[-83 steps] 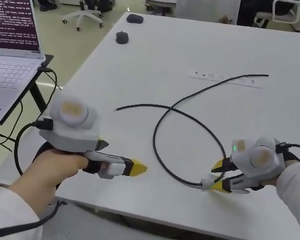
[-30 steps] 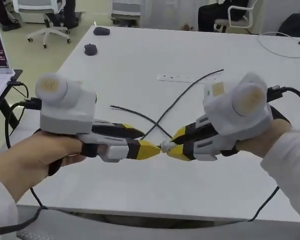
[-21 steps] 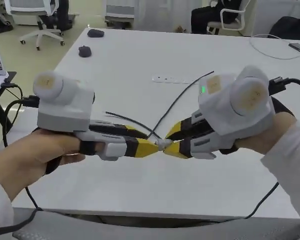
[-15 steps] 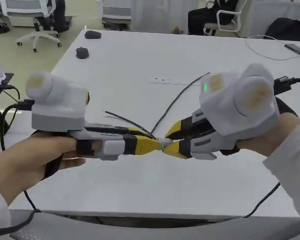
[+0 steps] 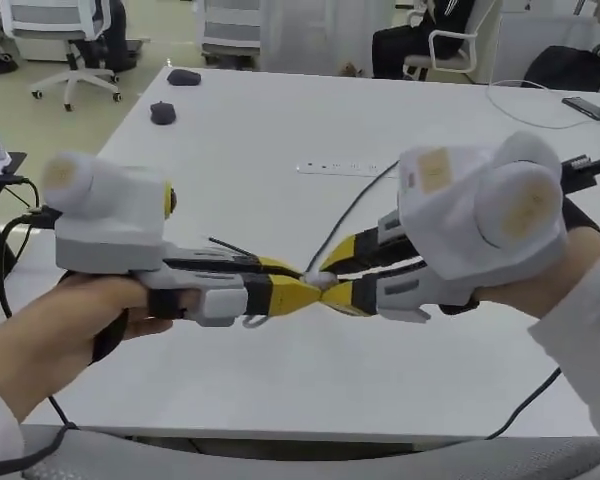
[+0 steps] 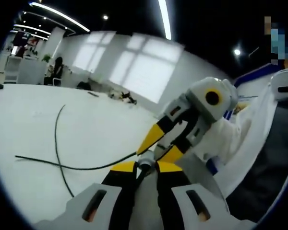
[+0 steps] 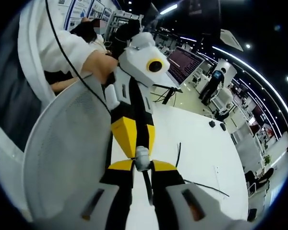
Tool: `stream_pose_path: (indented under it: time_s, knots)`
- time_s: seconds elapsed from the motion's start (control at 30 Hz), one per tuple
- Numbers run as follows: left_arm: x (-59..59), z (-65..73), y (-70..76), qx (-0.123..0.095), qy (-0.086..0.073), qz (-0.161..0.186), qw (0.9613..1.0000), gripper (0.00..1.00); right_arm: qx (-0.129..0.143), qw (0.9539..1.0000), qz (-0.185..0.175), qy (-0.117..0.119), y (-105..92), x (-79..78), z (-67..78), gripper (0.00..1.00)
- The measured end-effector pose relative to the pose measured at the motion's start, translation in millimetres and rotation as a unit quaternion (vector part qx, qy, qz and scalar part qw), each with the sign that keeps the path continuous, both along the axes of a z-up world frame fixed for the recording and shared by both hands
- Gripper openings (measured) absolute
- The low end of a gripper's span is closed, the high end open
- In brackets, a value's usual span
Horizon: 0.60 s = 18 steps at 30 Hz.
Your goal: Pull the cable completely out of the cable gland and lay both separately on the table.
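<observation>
A small white cable gland (image 5: pixel 325 283) hangs above the table's front edge, pinched between two yellow-tipped grippers that meet nose to nose. My left gripper (image 5: pixel 308 292) comes in from the left and is shut on the gland (image 6: pixel 145 163). My right gripper (image 5: pixel 332 279) comes in from the right and is shut on the black cable (image 7: pixel 148 184) right behind the gland (image 7: pixel 141 158). From the gland the cable (image 5: pixel 355 205) runs back over the white table, crosses itself, and one loose end (image 5: pixel 220 245) lies to the left.
On the white table (image 5: pixel 280 120) lie a power strip (image 5: pixel 345 168) in the middle, two computer mice (image 5: pixel 162 113) at the far left, and a thin white cord with a phone (image 5: pixel 583 107) at the far right. Office chairs and a seated person are behind it.
My right gripper has lifted the gland end of the cable off the table and my left gripper has come across to meet it. Over the last second both stay tip to tip.
</observation>
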State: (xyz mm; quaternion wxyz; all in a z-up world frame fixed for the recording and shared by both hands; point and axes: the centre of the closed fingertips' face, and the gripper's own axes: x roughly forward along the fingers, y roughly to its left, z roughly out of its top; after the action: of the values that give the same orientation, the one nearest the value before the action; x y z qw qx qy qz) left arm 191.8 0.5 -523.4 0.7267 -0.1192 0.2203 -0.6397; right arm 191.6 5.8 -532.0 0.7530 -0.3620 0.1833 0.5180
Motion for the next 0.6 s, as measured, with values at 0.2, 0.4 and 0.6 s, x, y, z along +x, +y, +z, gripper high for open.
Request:
stream_pose_path:
  time_s: [0.2,0.4,0.6]
  knots:
    - [-5.2,4.0,2.2,-0.007,-0.034,-0.012,0.9993,0.15,0.072,0.9955,0.039,0.048,-1.1,-8.4,7.4,0.14]
    - [-7.0,17.2,7.6,-0.038,-0.055,-0.026,0.9974,0.15,0.214,0.9638,0.023,0.157,-7.1,-15.5,27.3,0.22]
    - [-11.1,21.1,6.6,-0.042,-0.077,-0.046,0.9951,0.15,0.284,0.9391,0.016,0.192,-4.0,-15.0,32.4,0.22]
